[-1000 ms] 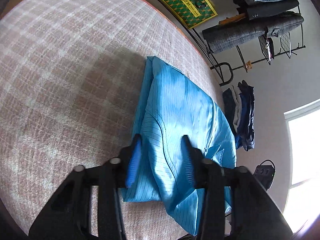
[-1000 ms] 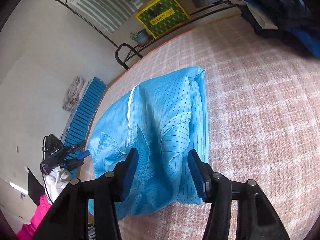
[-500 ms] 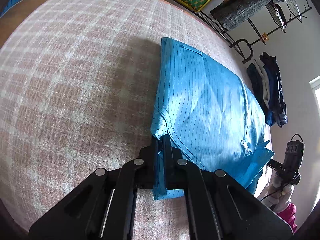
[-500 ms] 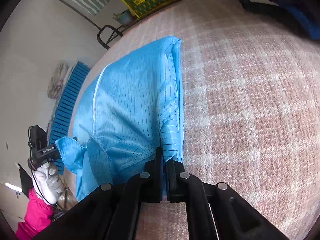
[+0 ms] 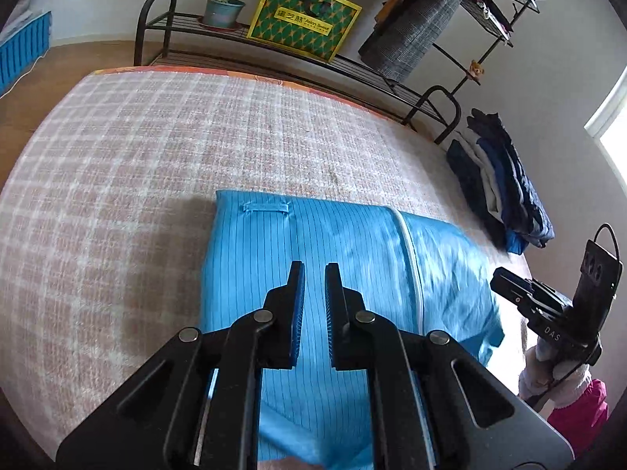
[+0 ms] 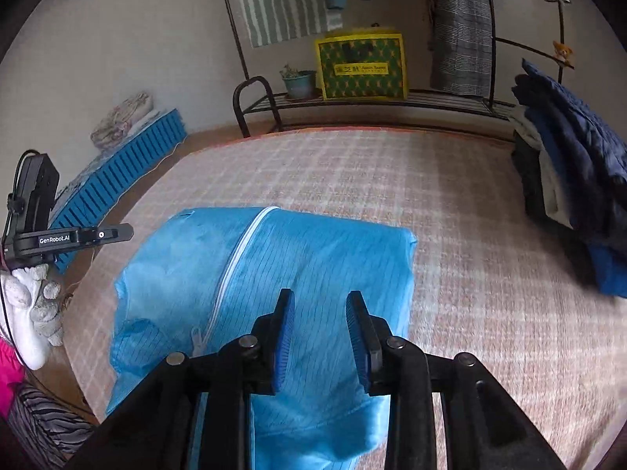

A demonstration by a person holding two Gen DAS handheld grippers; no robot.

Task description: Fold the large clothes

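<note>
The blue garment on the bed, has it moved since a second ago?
Yes. The blue garment now lies turned, its long folded edge running roughly parallel to the metal rack behind the bed, where before it pointed toward the rack. Both grippers have let go.

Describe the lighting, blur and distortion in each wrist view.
Left wrist view: blown-out window at the right edge, soft shadow left of the blue garment, fisheye bending of the plaid bed cover. Right wrist view: dimmer, dark vignette corners, folded clothes pile smeared and blurred.
</note>
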